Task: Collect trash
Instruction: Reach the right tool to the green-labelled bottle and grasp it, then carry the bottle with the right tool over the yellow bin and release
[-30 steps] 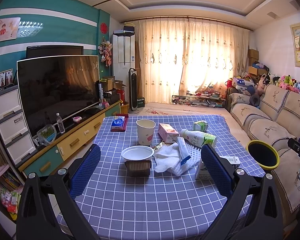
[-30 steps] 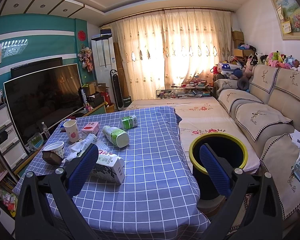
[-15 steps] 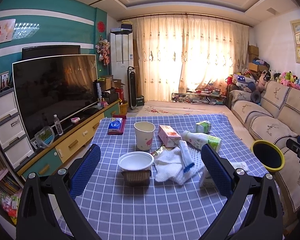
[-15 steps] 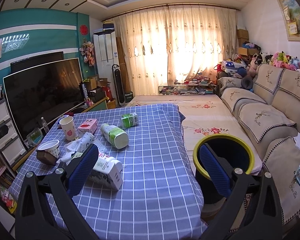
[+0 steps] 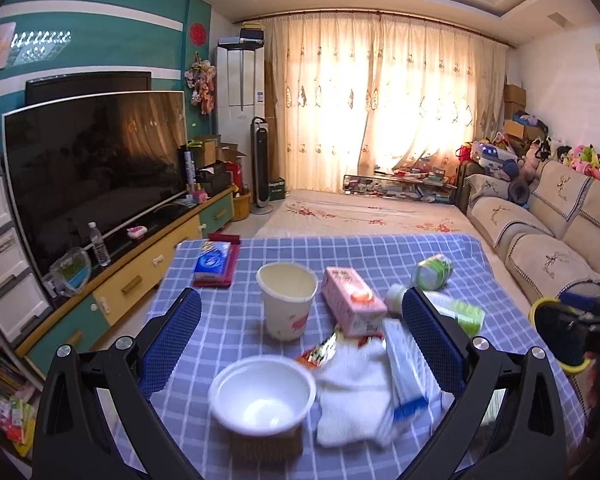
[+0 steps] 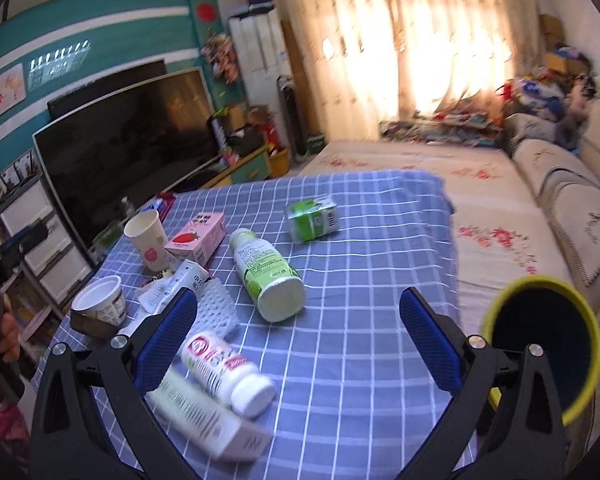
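By the look of things, the collecting has not yet begun: every piece of trash lies on the checked desk (image 6: 380,280) and neither claw carries anything. The left claw (image 5: 300,340) hangs wide open over the near clutter: a white bowl (image 5: 262,394), a cloth (image 5: 352,396), a paper cup (image 5: 287,300) and a pink carton (image 5: 352,300). The right claw (image 6: 298,340) is also spread wide and empty, low above the desk, with a small white bottle (image 6: 228,372) and a flat box (image 6: 208,420) just by its left finger, a green-label bottle (image 6: 268,276) ahead and a green carton (image 6: 312,218) farther off. The yellow-rimmed bin (image 6: 540,348) stands off the desk's right edge; its inside is dark, so I cannot tell whether anything is in it.
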Tool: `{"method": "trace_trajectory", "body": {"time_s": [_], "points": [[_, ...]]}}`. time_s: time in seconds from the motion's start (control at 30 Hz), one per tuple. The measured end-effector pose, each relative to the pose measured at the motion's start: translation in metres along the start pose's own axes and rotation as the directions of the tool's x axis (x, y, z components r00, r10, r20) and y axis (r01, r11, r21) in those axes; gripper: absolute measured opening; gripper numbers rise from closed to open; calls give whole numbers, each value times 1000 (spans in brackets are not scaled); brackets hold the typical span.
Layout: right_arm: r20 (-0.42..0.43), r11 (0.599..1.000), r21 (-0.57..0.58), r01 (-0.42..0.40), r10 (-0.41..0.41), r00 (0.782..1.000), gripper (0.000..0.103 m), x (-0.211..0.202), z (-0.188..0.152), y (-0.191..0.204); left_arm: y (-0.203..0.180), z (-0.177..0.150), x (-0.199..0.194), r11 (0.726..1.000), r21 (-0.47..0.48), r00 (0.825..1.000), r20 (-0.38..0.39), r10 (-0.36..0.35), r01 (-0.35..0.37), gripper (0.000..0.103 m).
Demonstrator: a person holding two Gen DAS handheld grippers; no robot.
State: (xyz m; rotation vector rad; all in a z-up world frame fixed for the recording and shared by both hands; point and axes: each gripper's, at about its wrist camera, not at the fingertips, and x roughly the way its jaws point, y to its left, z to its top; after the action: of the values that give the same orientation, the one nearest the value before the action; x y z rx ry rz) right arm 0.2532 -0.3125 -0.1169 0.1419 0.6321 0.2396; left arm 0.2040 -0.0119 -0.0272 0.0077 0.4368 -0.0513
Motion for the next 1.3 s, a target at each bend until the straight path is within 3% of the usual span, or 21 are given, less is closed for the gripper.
{"method": "trace_trajectory", "body": {"time_s": [0.17,0.27,0.43,0.77,0.87,1.1,1.3], "points": [[-56,996,-63,-66,62,996,96,34,10,2,-16,16,46,998,21,998,6,-59,59,99],[-112,990,-106,-90,78,991,87,61,14,3,-30,21,70,994,48,996,7,-94,94,99],[-190,982,-141,-127,99,977,83,94,9,5,-48,18,99,986,69,989,1,-149,149,99],[-264,974,-163,-159,112,958,74,128,1,12,-42,1,114,986,51,987,-28,-159,160,99],[-266,974,-160,-158,111,957,57,132,1,12,-36,-1,110,987,36,987,-36,-158,160,99],[-208,975,-124,-184,155,966,53,114,9,8,-30,-2,108,988,24,988,-28,-150,151,99],[-111,985,-88,-149,139,984,51,76,26,1,-25,-2,102,987,7,987,-21,-162,162,99]]}}
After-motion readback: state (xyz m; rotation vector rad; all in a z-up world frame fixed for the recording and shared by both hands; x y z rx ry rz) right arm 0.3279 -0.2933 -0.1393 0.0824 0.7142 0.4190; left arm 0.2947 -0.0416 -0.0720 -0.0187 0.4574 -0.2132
